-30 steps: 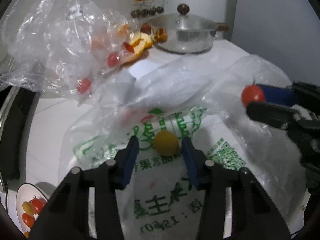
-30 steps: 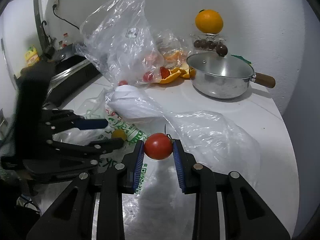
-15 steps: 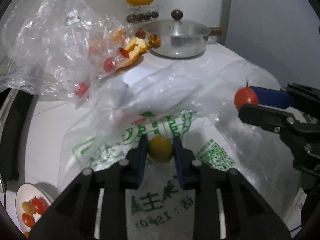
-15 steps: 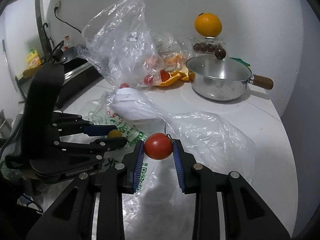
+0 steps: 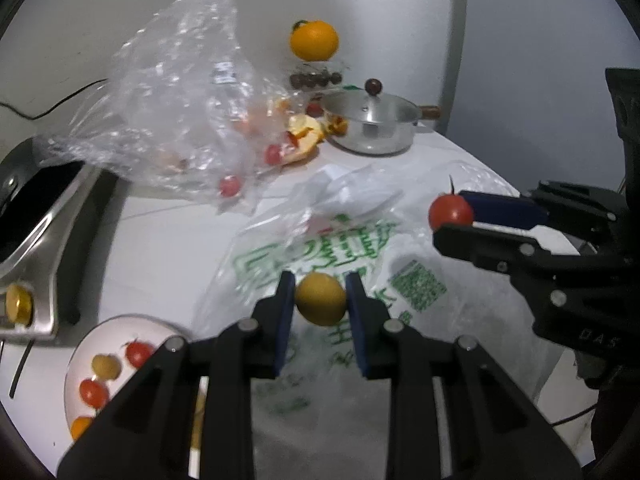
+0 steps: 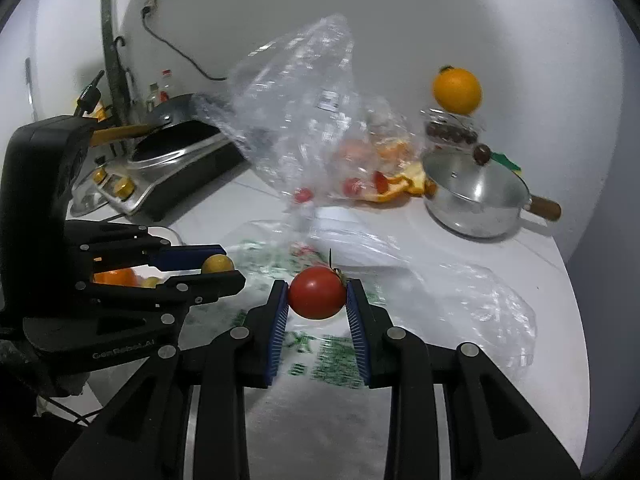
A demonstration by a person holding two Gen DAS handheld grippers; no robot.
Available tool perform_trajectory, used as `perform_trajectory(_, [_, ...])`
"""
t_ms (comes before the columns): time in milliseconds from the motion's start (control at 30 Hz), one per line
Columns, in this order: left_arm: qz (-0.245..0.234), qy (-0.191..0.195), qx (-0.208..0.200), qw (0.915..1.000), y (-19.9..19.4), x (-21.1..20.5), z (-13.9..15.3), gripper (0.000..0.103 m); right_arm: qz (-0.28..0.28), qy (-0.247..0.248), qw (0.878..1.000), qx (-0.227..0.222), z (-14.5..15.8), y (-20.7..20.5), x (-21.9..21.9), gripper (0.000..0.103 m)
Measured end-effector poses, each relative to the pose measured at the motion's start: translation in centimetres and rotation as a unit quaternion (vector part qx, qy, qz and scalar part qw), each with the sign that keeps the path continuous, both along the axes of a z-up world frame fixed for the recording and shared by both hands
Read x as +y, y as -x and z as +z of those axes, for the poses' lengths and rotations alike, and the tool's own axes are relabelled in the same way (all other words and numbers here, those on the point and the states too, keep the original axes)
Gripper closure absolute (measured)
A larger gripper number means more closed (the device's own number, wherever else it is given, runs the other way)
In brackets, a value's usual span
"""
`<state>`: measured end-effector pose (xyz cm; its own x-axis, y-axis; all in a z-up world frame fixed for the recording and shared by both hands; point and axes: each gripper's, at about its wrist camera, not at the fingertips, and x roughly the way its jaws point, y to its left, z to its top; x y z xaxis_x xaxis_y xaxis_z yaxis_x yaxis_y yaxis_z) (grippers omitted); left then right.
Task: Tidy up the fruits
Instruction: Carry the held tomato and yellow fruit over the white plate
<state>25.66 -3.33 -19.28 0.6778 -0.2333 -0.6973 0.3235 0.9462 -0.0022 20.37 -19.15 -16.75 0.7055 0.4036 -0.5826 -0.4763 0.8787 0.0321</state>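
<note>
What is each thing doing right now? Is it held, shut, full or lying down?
Left tool: shut on the yellow tomato, off the counter.
Right tool: shut on the red tomato, lifted.
Plate: on the counter, holding a few small tomatoes.
Pot: lid on.
Clear bag: crumpled, some fruit inside.
Printed bag: lying flat.
Orange: perched on a clear container.

One pot (image 5: 370, 128), one plate (image 5: 80, 360), one orange (image 5: 314, 40), two plastic bags (image 5: 172, 92).
</note>
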Motion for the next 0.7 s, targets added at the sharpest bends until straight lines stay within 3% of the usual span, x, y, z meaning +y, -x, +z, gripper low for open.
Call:
perform_trajectory(267, [0.024,0.005,-0.018,0.9996,2.6,3.9,1.0,0.077,0.020,0.012,1.000,-0.009,1.1,1.7,3.8,0.071])
perform_trajectory(700, [0.090,0.005,-0.013,0.9959,3.9,11.4,-0.2,0.077,0.069,0.030,0.997,-0.001,0.6,1.9,10.3,0.071])
